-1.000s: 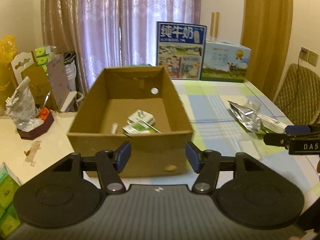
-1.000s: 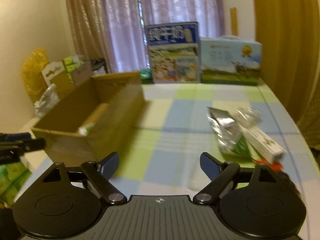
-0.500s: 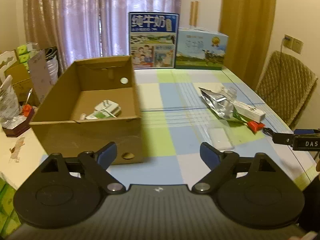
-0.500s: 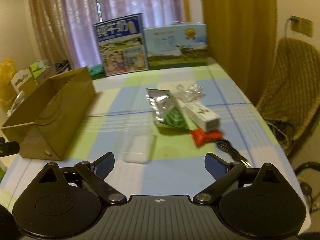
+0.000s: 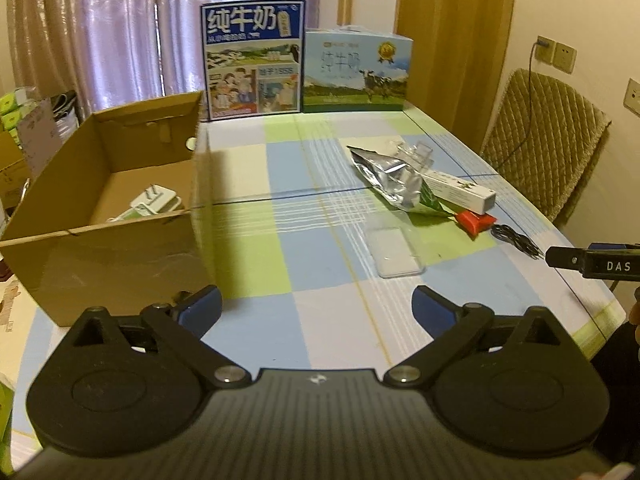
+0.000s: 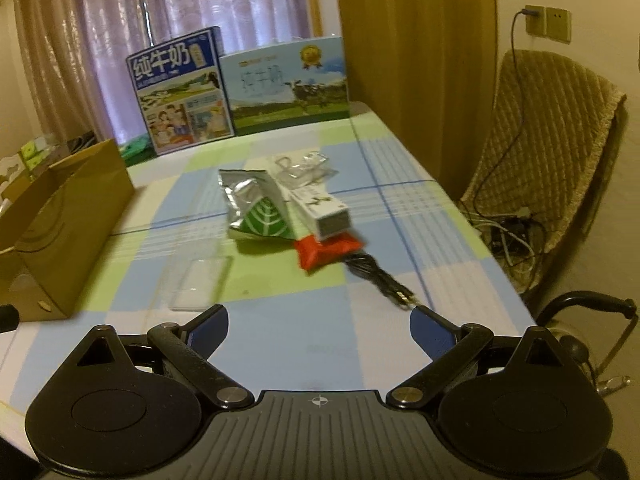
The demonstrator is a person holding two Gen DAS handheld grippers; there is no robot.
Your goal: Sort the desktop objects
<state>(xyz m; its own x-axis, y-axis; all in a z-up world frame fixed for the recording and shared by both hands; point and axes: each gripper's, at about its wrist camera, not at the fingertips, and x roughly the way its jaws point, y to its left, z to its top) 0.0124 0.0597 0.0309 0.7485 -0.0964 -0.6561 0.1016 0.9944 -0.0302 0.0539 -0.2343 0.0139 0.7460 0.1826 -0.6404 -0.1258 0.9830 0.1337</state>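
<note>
Moved: both views have swung right, away from the cardboard box [image 5: 100, 216], toward the loose items. Left gripper [image 5: 316, 308]: jaws wide apart, empty. Right gripper [image 6: 319, 326]: jaws wide apart, empty. Clear plastic case [image 5: 394, 252], foil pouch [image 5: 394, 178], white carton [image 5: 460, 192], red packet [image 5: 474, 222], black cable [image 5: 516, 240]: on the checked tablecloth [image 5: 280, 248]. White plug [image 5: 154, 204]: inside the box.

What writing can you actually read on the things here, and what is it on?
"纯牛奶": large white characters on the tall blue milk carton.
"纯牛奶": faint on the light blue cow box.
"DAS": on the right gripper.
Carton's small print and the long white box: too small.
</note>
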